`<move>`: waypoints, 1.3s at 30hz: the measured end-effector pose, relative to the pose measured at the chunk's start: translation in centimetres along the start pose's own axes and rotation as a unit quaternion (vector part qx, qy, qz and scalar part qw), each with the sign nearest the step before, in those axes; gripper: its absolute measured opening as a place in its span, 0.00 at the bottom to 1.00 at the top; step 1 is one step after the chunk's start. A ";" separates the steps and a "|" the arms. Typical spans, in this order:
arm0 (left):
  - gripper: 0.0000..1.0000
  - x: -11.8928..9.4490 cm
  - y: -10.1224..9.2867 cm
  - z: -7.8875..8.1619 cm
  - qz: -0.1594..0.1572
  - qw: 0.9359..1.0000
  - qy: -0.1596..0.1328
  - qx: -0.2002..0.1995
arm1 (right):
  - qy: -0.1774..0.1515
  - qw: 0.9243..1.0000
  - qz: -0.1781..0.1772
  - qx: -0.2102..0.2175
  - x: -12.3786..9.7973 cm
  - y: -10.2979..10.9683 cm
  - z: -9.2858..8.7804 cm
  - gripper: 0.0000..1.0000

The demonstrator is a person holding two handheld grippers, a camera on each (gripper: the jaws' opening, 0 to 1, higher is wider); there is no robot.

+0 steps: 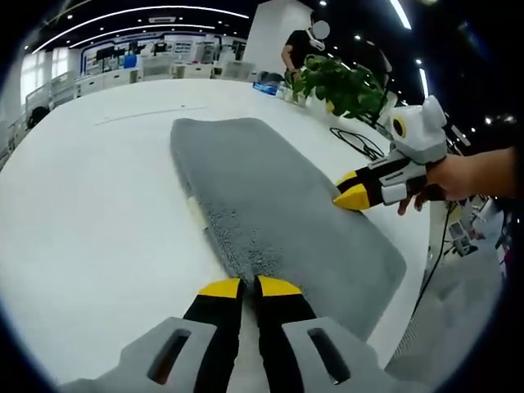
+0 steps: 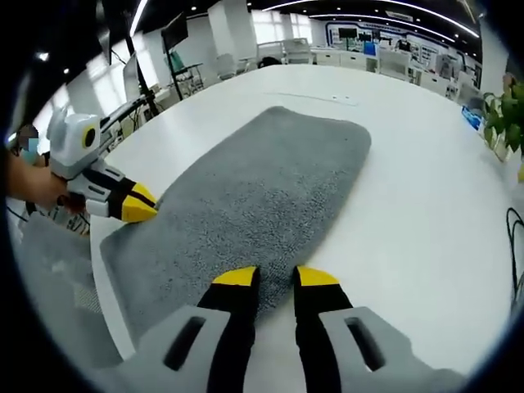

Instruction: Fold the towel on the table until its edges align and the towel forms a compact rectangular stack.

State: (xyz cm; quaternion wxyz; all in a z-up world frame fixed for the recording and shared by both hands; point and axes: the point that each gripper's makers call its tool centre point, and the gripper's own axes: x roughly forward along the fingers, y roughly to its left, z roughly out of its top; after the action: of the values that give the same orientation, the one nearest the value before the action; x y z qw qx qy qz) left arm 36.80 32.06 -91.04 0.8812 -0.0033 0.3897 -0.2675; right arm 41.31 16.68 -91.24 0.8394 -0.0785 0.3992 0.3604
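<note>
A grey towel (image 1: 278,205) lies flat on the white table (image 1: 98,205) as a long rounded rectangle, with a pale layer showing under its left edge. My left gripper (image 1: 250,284) sits at the towel's near long edge, its yellow-tipped jaws pressed almost together on the rim. From the right, my right gripper (image 1: 352,192) reaches the opposite long edge, held by a hand. In the right gripper view, that gripper (image 2: 276,278) has its jaws narrowly apart with the towel (image 2: 262,180) pinched between them. The left gripper (image 2: 141,206) enters there from the left at the far edge.
A potted green plant (image 1: 340,86) and a black cable (image 1: 360,141) lie beyond the towel's far right. A person (image 1: 303,45) stands behind the table. The table edge (image 2: 110,303) drops off near the towel's end. Bare table (image 2: 426,164) spreads right of the towel.
</note>
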 end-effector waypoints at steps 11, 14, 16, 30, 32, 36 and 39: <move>0.16 -1.7 0.8 1.7 0.009 0.999 -0.035 0.006 | -0.043 0.999 0.002 -0.007 -1.6 1.0 2.1 0.23; 0.18 -2.7 -0.1 2.7 -0.014 0.997 -0.047 0.060 | -0.053 0.998 0.023 -0.017 -2.5 2.5 2.2 0.23; 0.19 -3.2 -1.4 2.8 -0.041 0.993 -0.049 0.100 | -0.040 0.998 0.032 -0.031 -2.8 3.5 1.6 0.23; 0.22 -5.0 -6.9 -0.7 -0.131 0.956 -0.005 0.262 | -0.028 0.985 0.119 -0.119 -4.8 9.8 -1.2 0.24; 0.22 -5.1 -7.2 -1.1 -0.133 0.953 0.000 0.273 | -0.022 0.984 0.127 -0.120 -5.0 10.4 -1.9 0.24; 0.24 -5.1 -7.7 -3.0 -0.146 0.940 0.030 0.307 | 0.001 0.979 0.138 -0.149 -5.3 11.3 -3.8 0.25; 0.26 -4.7 -7.7 -4.2 -0.141 0.937 0.047 0.316 | 0.018 0.974 0.136 -0.178 -5.2 11.6 -5.1 0.28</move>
State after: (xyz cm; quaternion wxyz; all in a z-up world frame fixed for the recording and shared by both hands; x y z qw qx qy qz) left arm 27.74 28.56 -89.13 0.7710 0.2334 0.3213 -0.4979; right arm 28.23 20.14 -89.05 0.7476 -0.1780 0.3502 0.5355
